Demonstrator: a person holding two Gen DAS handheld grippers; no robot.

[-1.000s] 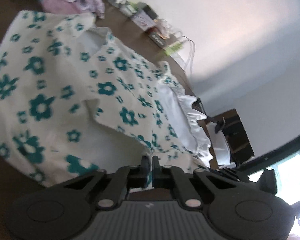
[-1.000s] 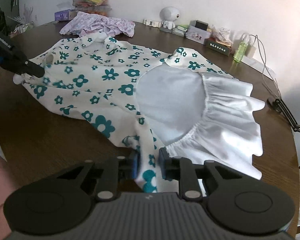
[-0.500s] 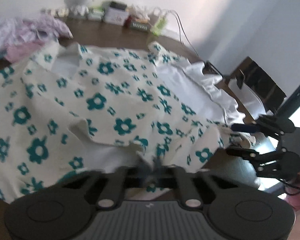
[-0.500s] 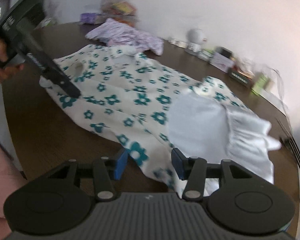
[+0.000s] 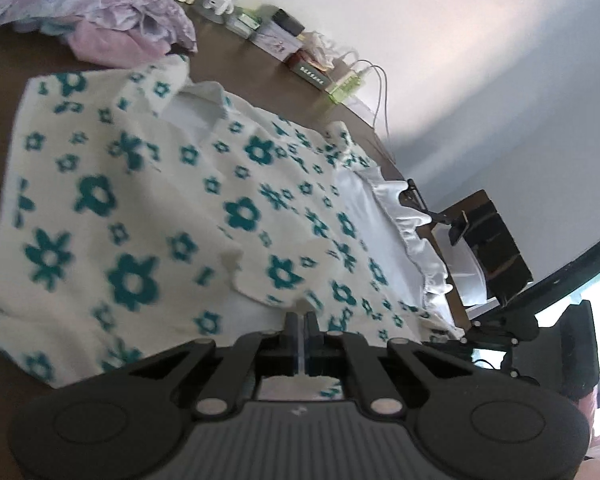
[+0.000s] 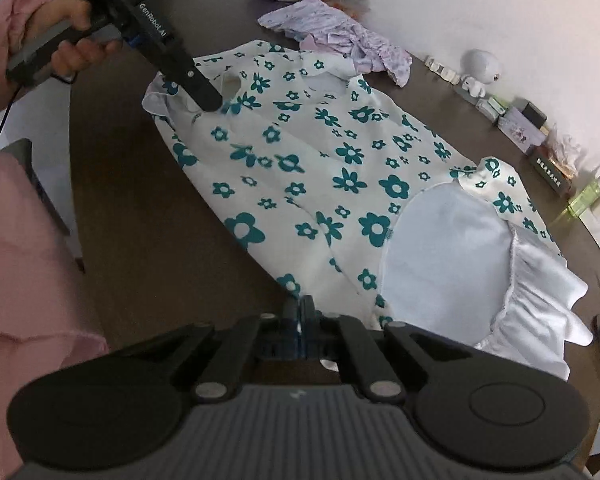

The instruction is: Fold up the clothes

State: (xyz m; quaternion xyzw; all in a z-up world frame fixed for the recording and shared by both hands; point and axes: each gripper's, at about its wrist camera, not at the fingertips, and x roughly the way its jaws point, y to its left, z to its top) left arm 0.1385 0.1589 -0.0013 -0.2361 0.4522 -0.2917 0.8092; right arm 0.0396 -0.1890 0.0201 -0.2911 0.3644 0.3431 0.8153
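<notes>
A floral dress [image 6: 340,168] lies spread on the table [image 6: 140,216]. The left gripper [image 6: 210,104], at 10 o'clock, pinches its shoulder; the right gripper [image 6: 300,312], at 6 o'clock, is clenched on the near edge. Likely next: lift both, fold toward 12 o'clock.

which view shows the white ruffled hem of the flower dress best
The right wrist view: the white ruffled hem spreads wide and unblurred on the table. In the left wrist view the hem is only a thin strip along the far edge.
</notes>
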